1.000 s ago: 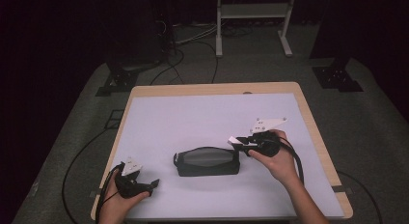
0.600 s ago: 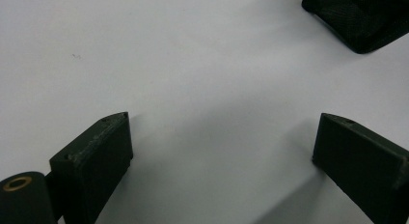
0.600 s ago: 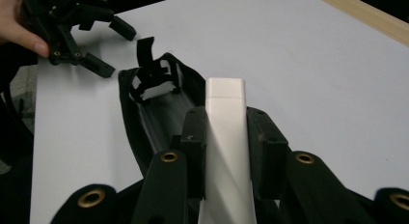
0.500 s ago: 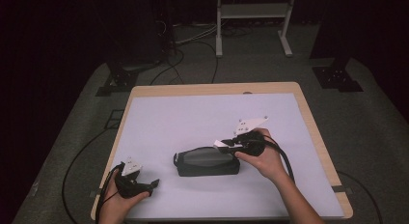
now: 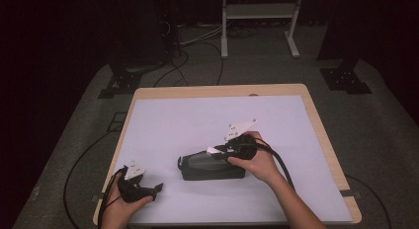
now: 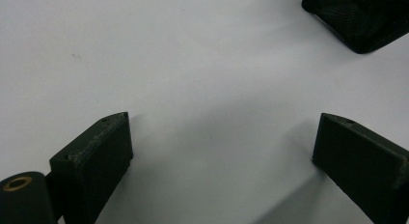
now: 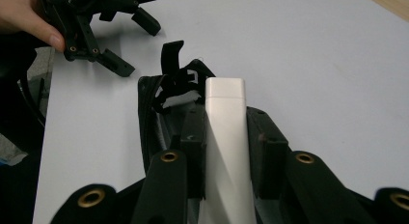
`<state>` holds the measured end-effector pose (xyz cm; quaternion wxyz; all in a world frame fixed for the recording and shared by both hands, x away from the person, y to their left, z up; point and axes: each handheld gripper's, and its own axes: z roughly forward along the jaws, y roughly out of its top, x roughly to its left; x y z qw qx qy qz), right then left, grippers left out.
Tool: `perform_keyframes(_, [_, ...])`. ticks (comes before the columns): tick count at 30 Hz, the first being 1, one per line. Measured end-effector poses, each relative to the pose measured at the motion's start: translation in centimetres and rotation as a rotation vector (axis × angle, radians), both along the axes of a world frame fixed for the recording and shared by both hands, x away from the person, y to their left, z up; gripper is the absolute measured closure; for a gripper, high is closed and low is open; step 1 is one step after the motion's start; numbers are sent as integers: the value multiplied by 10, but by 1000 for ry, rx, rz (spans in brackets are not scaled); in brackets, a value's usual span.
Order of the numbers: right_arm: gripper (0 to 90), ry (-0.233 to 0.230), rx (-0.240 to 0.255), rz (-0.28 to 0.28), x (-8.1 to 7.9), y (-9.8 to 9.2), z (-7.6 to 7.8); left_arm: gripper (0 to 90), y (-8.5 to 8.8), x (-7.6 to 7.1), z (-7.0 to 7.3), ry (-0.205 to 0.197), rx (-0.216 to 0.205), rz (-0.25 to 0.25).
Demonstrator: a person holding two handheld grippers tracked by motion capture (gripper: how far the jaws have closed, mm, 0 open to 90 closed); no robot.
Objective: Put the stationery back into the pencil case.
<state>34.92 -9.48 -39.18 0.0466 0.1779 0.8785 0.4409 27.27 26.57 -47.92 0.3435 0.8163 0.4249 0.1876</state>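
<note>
- Left gripper (image 5: 157, 188) rests near the table's (image 5: 316, 120) front left corner, jaws wide apart with bare white surface between them; it has kept its place over the last second.
- Pouch (image 5: 210, 167), black and lying flat near the table's middle front, sits just to the right of that gripper and apart from it. In the right gripper view its zip (image 7: 144, 113) gapes along one side, so the mouth looks open.
- Right gripper (image 7: 225, 132) is clamped on a white bar (image 7: 226, 137), one pad on each long side, the bar's blunt end poking out ahead of the jaws.
- Since a second ago this gripper has travelled leftward from beside the pouch's right end to over the pouch, its grip unchanged.
- My reading: the bar is being brought to the pouch to go inside; it is lined up near the opening, not yet in.
</note>
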Motion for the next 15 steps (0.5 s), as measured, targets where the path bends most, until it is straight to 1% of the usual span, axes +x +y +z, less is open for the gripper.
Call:
perform_keyframes(6, [702, 4, -11, 18, 1, 8, -5, 58, 0, 0, 0, -1, 2, -1])
perform_keyframes(10, [698, 9, -24, 17, 1, 11, -7, 58, 0, 0, 0, -1, 2, -1])
perform_keyframes(14, [657, 9, -23, 21, 1, 10, -8, 58, 0, 0, 0, 0, 2, -1])
perform_keyframes(15, [653, 10, -22, 12, 1, 8, -7, 58, 0, 0, 0, 0, 2, -1])
